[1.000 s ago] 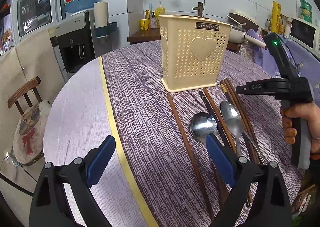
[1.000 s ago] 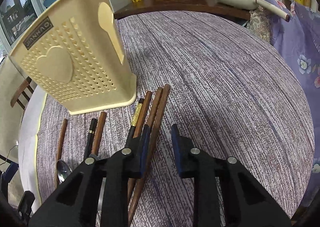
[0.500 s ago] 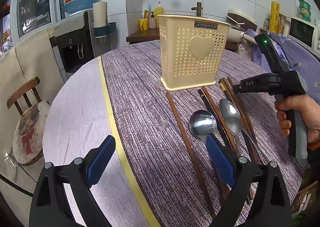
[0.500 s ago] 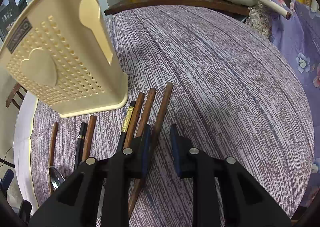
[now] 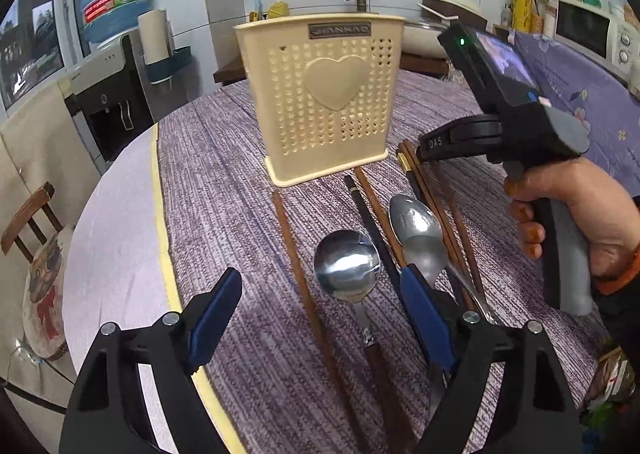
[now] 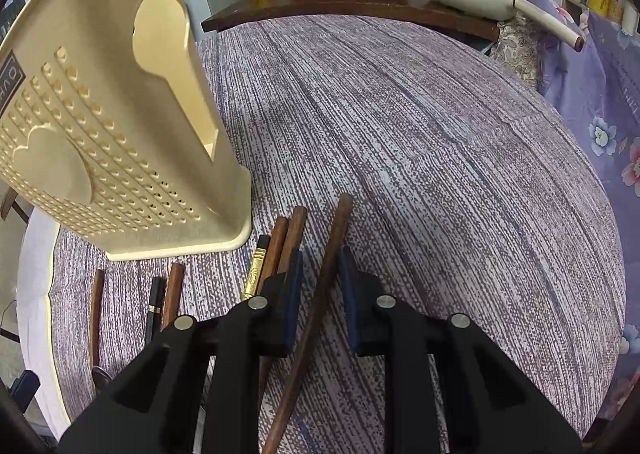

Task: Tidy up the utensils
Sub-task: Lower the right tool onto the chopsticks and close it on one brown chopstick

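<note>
On the round table (image 5: 224, 189) with its purple striped cloth we see the cream holder (image 5: 324, 101) standing upright, its heart-marked, perforated face toward us. In front of its base lie the utensils, all pointing roughly toward it: a lone brown chopstick (image 5: 296, 262) at the left, then a round spoon (image 5: 346, 264) with its bowl up, a black chopstick (image 5: 372, 221) and a brown one just beside it, an oval spoon (image 5: 416, 230), and a cluster of brown chopsticks (image 5: 436, 209) at the right.

Our left gripper (image 5: 320, 318) hangs above the near end of this row with its jaws wide and closing. The round spoon's neck and the lone chopstick lie in the gap below, but the blue pads touch neither.

Our right gripper (image 6: 320, 294), held in a hand (image 5: 580, 213) to the right of the holder, has its jaws drawn narrow around one brown chopstick (image 6: 324, 278). That chopstick runs up between the pads and angles away from its neighbours. A sliver of cloth shows on each side of it, so we cannot say for sure that the pads press on it; it looks straddled rather than clamped. Just left of the left pad lie a gold-banded chopstick (image 6: 256, 270) and two brown ones, close by the holder's corner (image 6: 236, 230).
</note>
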The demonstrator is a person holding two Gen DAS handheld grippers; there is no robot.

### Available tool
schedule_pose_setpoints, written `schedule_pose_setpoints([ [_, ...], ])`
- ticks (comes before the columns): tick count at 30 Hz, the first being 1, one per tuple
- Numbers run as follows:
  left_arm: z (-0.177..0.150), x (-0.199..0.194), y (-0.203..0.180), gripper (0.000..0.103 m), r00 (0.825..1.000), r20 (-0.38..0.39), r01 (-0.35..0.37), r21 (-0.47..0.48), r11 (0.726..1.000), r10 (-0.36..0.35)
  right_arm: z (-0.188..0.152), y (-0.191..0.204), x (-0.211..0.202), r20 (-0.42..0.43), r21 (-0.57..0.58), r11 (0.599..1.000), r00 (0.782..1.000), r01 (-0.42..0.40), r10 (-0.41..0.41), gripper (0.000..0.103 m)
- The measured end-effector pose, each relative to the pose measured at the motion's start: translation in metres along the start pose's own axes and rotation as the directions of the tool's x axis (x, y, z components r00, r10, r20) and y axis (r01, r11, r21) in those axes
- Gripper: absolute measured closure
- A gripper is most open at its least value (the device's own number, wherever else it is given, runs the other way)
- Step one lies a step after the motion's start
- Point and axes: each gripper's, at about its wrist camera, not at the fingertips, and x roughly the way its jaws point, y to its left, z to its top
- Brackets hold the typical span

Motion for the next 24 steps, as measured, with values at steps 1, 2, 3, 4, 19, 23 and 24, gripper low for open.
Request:
schedule_pose_setpoints([
  [1,0.001,0.004,-0.002,0.026,1.0,-0.012,-0.001,0.002,1.0,0.001,-0.001,0.001,-0.001,-0.001,0.0,1.0,1.0,-0.002,0.002,0.083],
  [2,0.002,0.009,-0.005,0.029,1.0,-0.026,0.0,0.003,1.0,0.0,-0.001,0.001,-0.001,0.0,0.001,1.0,1.0,-0.004,0.004,0.083],
  [3,0.002,0.011,-0.007,0.03,0.999,-0.035,0.001,0.004,1.0,-0.001,-0.001,0.0,-0.001,0.001,0.001,1.0,1.0,-0.007,0.007,0.083],
  [4,0.002,0.013,-0.009,0.032,0.999,-0.043,0.0,0.008,1.0,0.0,-0.001,-0.001,-0.001,0.001,0.002,1.0,1.0,-0.012,0.012,0.083],
  [19,0.04,0.045,0.04,0.044,0.995,-0.099,-0.044,-0.114,0.993,0.032,0.0,-0.006,0.001,0.0,0.018,0.999,0.999,-0.038,0.038,0.083],
  [23,0.053,0.068,0.043,0.054,0.989,-0.15,-0.013,-0.146,0.989,-0.009,0.001,-0.007,0.001,-0.003,0.025,0.999,0.999,-0.039,0.039,0.083],
  [24,0.054,0.072,0.042,0.055,0.987,-0.159,-0.024,-0.139,0.99,0.001,0.001,-0.007,0.001,-0.003,0.027,0.999,0.999,-0.038,0.038,0.083],
])
